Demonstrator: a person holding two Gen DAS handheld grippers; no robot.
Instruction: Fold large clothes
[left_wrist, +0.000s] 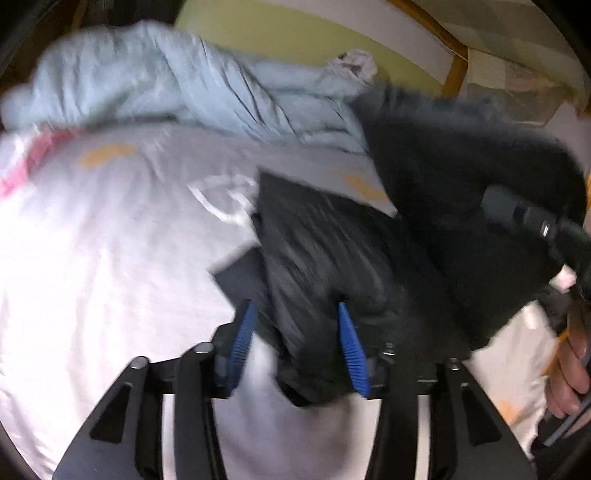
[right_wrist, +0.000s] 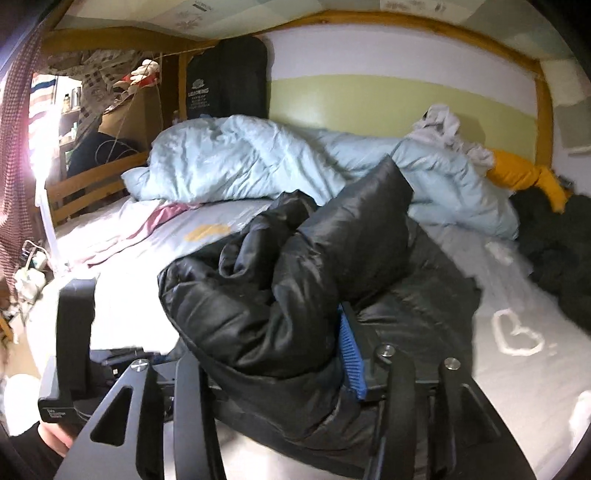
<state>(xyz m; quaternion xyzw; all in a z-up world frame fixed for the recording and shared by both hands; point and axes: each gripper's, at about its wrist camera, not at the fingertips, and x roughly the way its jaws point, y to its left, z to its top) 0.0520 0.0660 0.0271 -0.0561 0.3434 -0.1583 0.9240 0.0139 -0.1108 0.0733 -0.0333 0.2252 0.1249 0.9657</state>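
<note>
One black jacket (right_wrist: 280, 288), two grippers (left_wrist: 295, 332)

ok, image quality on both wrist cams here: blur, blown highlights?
Left wrist: motion blur throughout, black jacket smeared, bedsheet washed out at left. Right wrist: sharper, jacket folds readable; glare at the left edge blows out the bed's near corner; fisheye bends the wooden frame.

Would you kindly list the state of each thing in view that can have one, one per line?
black puffer jacket: bunched up on the bed, not folded flat
light blue duvet: crumpled in a heap
bedsheet: spread out, wrinkled
left gripper: jaws apart, jacket fabric between them
right gripper: jacket piled between its jaws; grip unclear
</note>
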